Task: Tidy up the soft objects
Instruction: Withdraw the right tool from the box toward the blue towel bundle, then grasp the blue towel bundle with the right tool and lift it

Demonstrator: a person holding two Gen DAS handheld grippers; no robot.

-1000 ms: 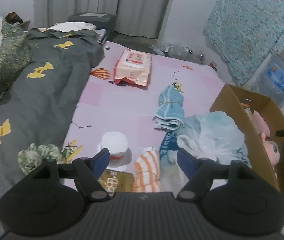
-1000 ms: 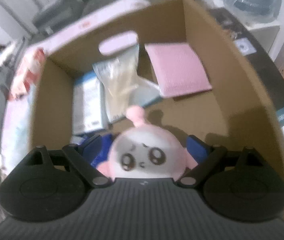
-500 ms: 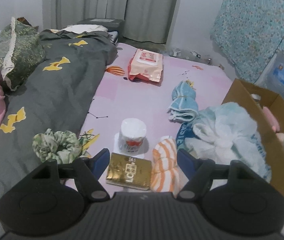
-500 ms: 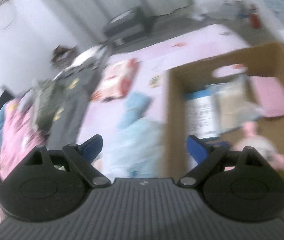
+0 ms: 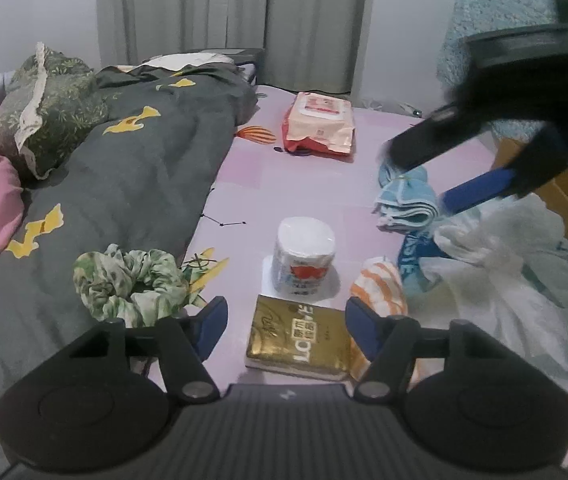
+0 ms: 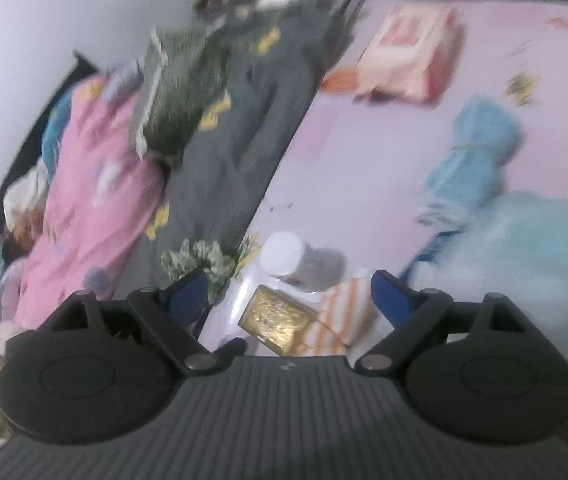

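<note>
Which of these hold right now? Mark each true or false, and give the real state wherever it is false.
1. The left gripper is open with nothing between its fingers. True.
2. The white paper roll lies on its side. False: it stands upright on the lilac sheet.
3. The gold packet lies nearer the left wrist camera than the roll. True.
4. The right gripper is shut on the blue folded towel. False: its jaws are apart and empty.
5. The green scrunchie sits on the pink blanket. False: it sits at the edge of the dark grey blanket.
</note>
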